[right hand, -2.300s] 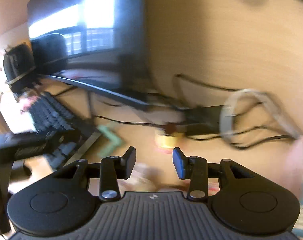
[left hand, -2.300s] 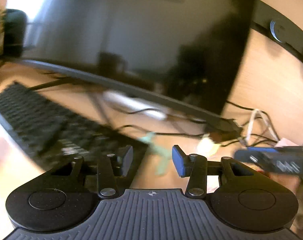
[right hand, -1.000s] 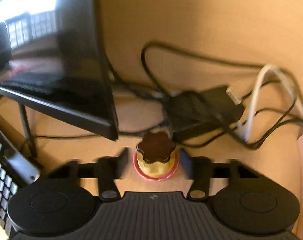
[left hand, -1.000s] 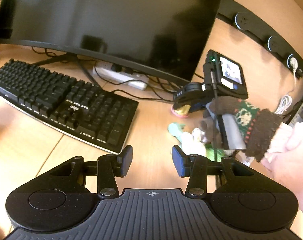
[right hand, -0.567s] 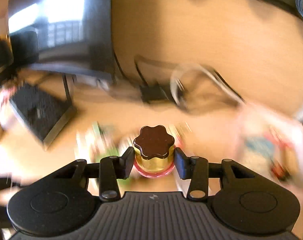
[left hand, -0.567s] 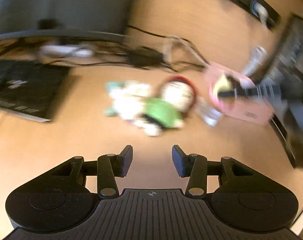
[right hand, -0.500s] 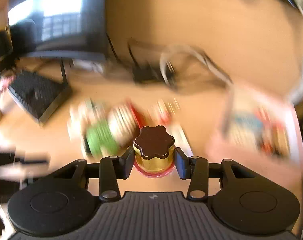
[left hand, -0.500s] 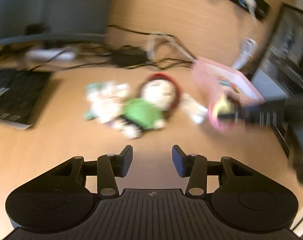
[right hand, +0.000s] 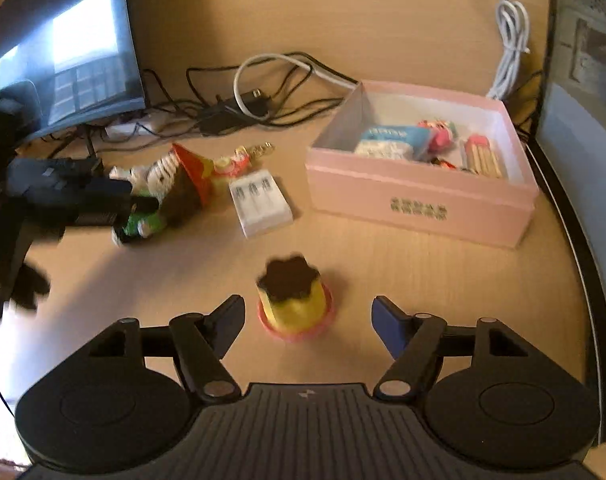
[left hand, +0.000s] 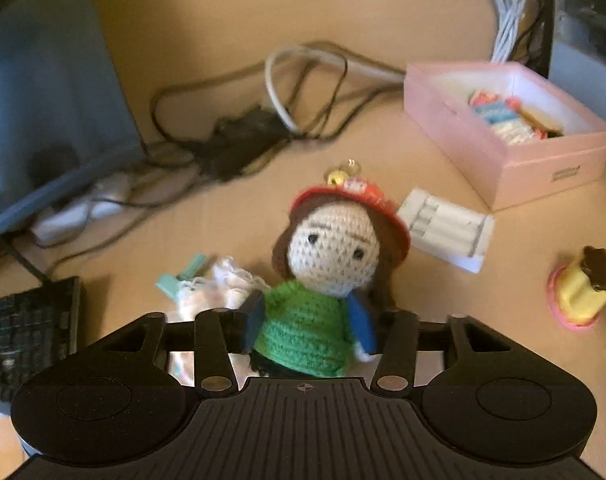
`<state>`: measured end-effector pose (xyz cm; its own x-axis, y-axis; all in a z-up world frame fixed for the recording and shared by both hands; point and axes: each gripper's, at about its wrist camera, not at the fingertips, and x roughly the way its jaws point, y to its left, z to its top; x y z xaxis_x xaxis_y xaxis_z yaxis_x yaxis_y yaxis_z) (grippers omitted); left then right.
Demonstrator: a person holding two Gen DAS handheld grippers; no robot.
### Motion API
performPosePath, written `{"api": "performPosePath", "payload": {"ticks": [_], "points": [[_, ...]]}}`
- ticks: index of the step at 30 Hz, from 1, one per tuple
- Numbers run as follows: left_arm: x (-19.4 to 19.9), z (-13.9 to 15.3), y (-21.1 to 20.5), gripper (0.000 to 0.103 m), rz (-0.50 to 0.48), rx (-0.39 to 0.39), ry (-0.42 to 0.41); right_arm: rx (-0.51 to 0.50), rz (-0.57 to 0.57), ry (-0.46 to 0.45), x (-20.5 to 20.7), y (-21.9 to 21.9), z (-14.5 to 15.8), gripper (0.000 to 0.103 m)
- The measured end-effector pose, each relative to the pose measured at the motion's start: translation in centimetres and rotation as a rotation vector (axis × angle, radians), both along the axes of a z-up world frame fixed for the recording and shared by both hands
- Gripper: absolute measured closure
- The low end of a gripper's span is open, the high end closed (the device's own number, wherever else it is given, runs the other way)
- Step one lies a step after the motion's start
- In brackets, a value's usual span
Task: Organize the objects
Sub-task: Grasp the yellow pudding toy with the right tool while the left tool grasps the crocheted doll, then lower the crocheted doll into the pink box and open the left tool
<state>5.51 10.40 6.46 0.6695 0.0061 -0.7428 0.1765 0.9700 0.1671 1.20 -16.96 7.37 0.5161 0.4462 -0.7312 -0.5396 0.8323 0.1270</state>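
The left gripper [left hand: 307, 326] is closed around a little crochet doll [left hand: 323, 280] — its blue pads press on both sides of the doll's green sweater. The doll has a red hat and brown hair, and it lies on the wooden desk [left hand: 443, 320] with its face toward the camera. Just behind it sits a white battery case [left hand: 447, 230].

The right gripper [right hand: 307, 322] has its jaws spread wide and grips nothing. A yellow pudding toy [right hand: 293, 298] with a dark brown top stands on the desk between the two fingers — neither finger touches it.

Farther back is a pink box [right hand: 419, 204] with small toys inside. A tangle of cables [right hand: 255, 100] lies near the monitor [right hand: 63, 52].
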Motion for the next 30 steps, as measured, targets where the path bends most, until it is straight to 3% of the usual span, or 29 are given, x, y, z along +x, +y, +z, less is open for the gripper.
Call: {"api": "performPosePath", "payload": {"ticks": [6,10,12,22,30], "points": [[3.2,-1.7,-0.4,0.04,0.005,0.002,0.033,-0.031,0.008,0.015,-2.2,-0.8,-0.9,0.029],[4.5,-1.8,0.3,0.042,0.068,-0.081,0.048,-0.083,0.032,-0.023,-3.7,-0.6,-1.1,0.028],[4.1,-1.7,0.0,0.044,0.068,-0.076,0.044,-0.093,0.04,-0.035,-4.1,-0.4,-1.1,0.027],[-6.9,-1.0,-4.1,0.045,0.062,-0.154,0.125,-0.128,0.094,-0.105,-3.4,1.9,-1.6,0.026],[-7.7,-0.9,-3.9,0.044,0.101,-0.205,0.144,-0.133,0.08,-0.105,-0.5,4.5,-2.9,0.028]]}}
